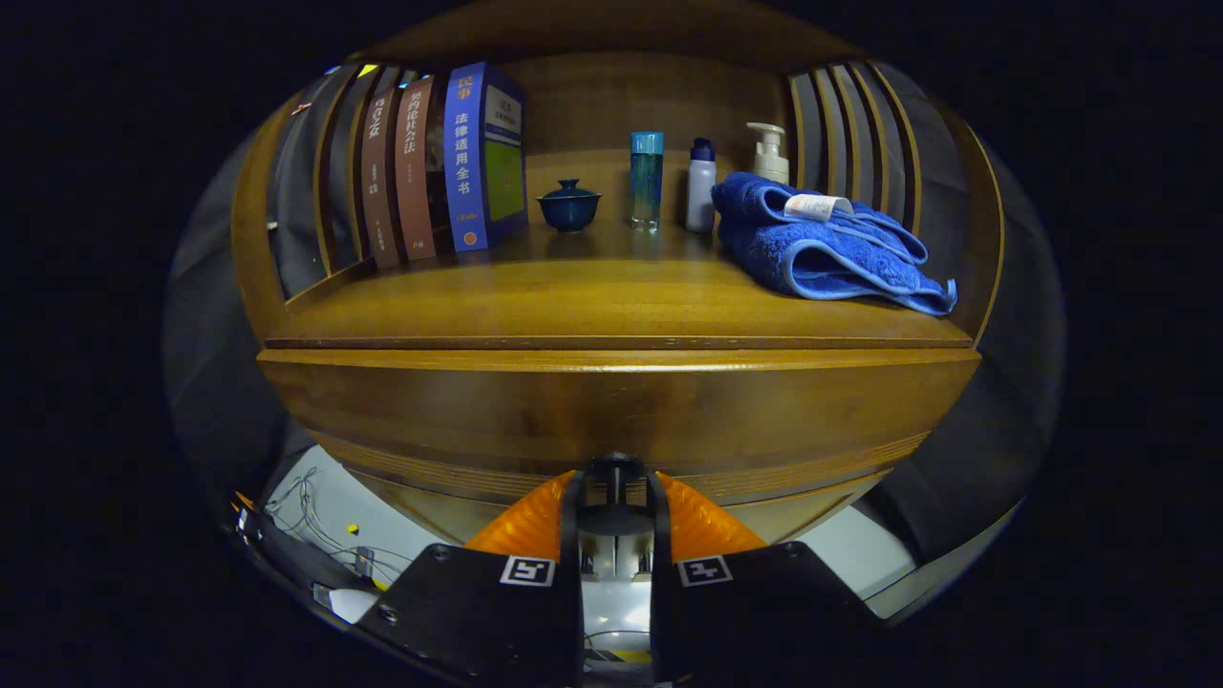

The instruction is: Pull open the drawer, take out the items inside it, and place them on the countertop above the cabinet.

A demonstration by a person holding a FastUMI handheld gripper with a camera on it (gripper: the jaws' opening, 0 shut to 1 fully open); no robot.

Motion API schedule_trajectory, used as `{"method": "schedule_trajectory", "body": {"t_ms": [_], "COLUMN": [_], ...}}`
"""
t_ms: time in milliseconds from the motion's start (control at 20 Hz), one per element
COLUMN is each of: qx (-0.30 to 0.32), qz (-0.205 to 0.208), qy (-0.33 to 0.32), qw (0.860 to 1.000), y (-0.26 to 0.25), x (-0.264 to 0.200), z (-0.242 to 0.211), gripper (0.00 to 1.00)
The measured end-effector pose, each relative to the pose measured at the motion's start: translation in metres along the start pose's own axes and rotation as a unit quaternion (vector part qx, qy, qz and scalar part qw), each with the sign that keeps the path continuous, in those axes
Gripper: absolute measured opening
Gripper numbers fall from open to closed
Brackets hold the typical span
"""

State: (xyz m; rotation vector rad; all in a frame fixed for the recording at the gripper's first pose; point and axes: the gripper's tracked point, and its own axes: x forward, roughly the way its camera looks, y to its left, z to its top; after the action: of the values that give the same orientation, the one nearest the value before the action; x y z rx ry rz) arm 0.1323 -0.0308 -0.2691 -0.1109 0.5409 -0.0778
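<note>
Jaws clamp the drawer knob (615,470) below the countertop (611,301) edge.

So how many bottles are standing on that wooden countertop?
3, in a row between the small lidded bowl and the blue towel: a clear blue bottle, a white bottle, and a pump bottle behind the towel. The towel may hide more. The gripper grips the drawer knob.
</note>
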Motion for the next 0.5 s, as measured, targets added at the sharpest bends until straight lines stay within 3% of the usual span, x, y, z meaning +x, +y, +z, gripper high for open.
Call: {"method": "schedule_trajectory", "body": {"t_ms": [500], "qx": [0.006], "qz": [0.017], "qy": [0.045], "qw": [0.999], "y": [-0.002], "x": [-0.09], "z": [-0.056], "gripper": [0.32]}}
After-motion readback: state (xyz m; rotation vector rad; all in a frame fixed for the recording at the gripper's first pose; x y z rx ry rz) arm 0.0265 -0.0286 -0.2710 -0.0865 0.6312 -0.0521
